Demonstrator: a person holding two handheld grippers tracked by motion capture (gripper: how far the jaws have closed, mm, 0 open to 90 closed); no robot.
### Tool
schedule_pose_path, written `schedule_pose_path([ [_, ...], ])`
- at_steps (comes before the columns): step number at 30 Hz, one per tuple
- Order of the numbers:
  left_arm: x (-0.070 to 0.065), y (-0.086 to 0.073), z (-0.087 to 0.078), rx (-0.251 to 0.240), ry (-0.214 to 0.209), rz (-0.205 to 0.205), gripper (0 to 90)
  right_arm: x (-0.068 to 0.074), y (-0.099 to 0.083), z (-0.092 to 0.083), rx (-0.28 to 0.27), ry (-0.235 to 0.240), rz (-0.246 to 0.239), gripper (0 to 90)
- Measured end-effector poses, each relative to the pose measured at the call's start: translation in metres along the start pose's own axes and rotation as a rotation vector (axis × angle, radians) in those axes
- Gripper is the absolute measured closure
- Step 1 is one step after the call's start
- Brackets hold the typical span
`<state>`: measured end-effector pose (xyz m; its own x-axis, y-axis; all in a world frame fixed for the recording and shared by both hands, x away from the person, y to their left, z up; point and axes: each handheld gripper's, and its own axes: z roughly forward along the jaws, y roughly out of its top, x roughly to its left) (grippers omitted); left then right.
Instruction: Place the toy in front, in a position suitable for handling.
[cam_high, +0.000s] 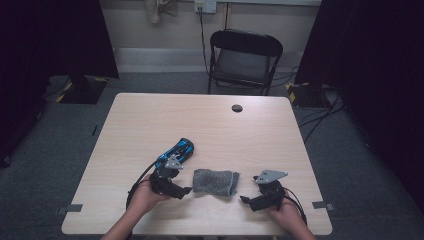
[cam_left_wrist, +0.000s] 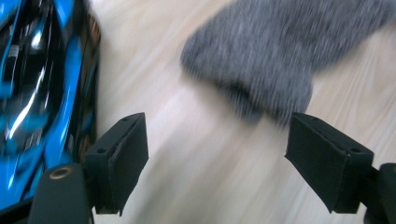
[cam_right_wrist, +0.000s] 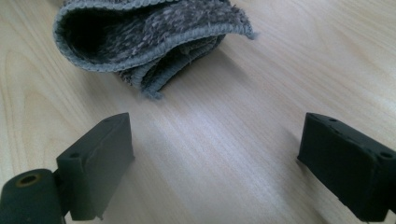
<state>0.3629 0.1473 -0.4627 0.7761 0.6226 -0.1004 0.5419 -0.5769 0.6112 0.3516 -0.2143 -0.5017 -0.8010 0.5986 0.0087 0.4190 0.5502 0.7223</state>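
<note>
The folded grey cloth (cam_high: 216, 182) lies on the desk (cam_high: 150, 120) between both tongs, just right of the blue toy car (cam_high: 176, 151). Left tongs (cam_high: 186, 190) and right tongs (cam_high: 243, 199) stand spread, empty (no contact yet). Approach the cloth's opposite edges low and level, then pinch evenly.

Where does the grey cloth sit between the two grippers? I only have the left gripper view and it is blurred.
Observer: In the high view the grey cloth lies between the left gripper and the right gripper, touching neither.
Operator: Is it flat?
Observer: No, the right gripper view shows it folded over, layered edges facing the camera.
Operator: Right jaws?
Observer: Open over bare table.
</note>
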Motion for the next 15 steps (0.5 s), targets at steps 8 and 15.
schedule_pose_path([
  [8, 0.004, -0.032, -0.006, 0.032, 0.011, -0.008, 18.3, 0.000, 0.000, 0.000, 0.000, -0.001, 0.001, 9.3],
  [15, 0.004, -0.041, -0.005, 0.017, 0.017, 0.020, 16.7, 0.000, 0.000, -0.001, -0.001, -0.003, 0.004, 9.6],
])
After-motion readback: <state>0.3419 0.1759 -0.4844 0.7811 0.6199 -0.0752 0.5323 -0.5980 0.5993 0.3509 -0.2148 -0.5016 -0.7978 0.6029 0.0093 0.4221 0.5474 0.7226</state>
